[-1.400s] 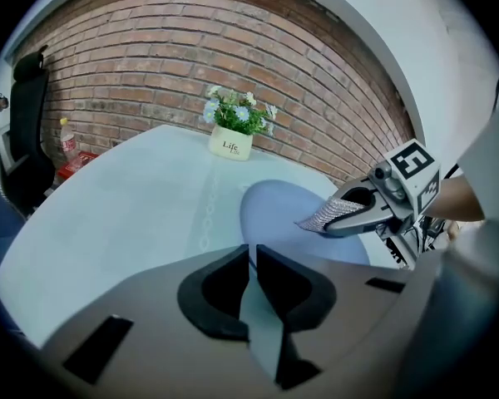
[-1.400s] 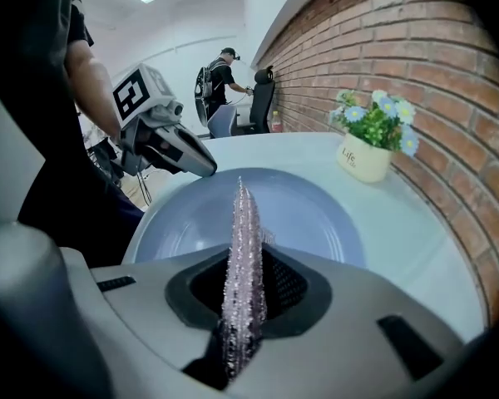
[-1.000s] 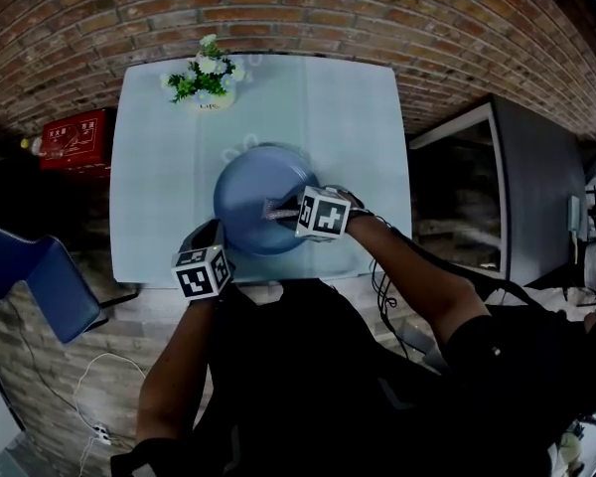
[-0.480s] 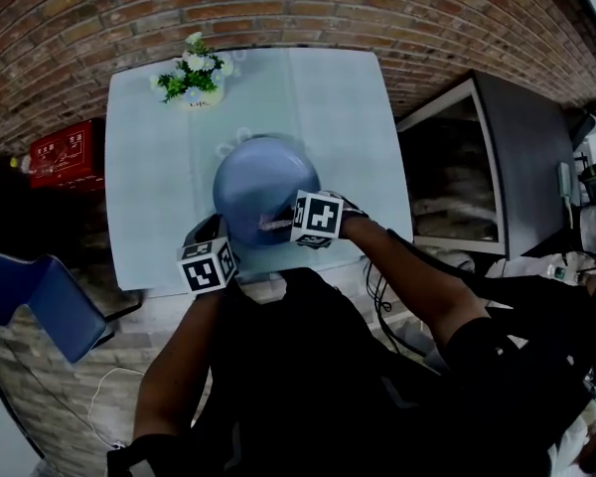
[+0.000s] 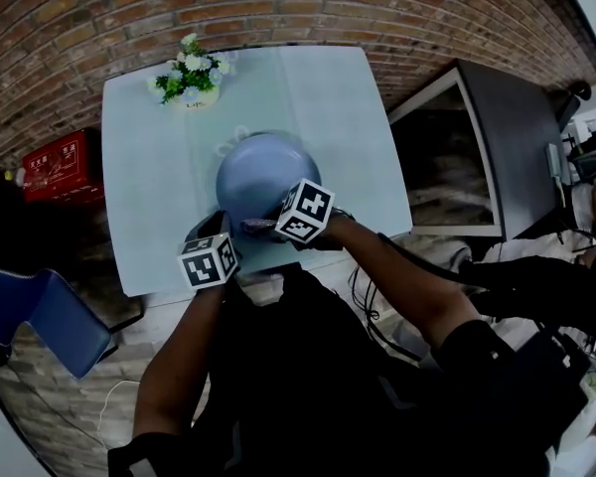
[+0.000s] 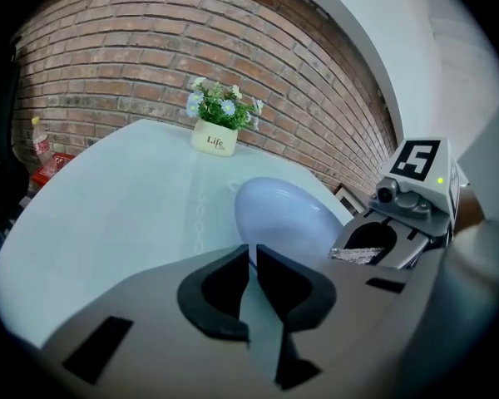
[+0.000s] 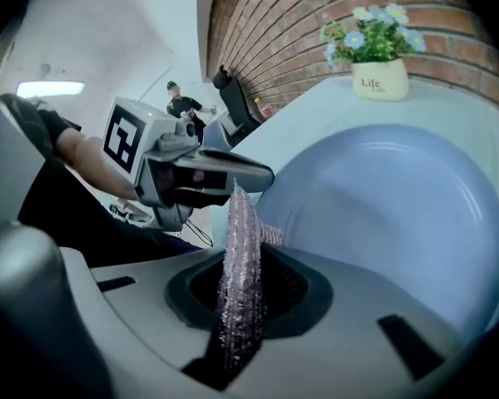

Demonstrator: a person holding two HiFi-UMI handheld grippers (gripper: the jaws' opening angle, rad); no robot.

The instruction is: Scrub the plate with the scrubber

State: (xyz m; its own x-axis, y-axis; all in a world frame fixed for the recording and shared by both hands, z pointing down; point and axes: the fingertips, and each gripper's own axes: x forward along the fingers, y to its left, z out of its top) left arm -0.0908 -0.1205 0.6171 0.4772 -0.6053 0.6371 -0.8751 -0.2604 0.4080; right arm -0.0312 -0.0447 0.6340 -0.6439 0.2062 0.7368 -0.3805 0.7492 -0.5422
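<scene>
Scrubber (image 7: pixel 239 289) slid toward near rim of plate (image 7: pixel 382 214) (pale table (image 5: pixel 149 187), brick wall (image 5: pixel 278 8)).

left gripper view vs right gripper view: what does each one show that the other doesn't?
Left gripper view only: a bottle and a red box at the far left. Right gripper view only: a distant person and a ceiling light. Both: the plate, flower pot, brick wall, the left gripper shut on the plate's rim, and the right gripper shut on the scrubber.
</scene>
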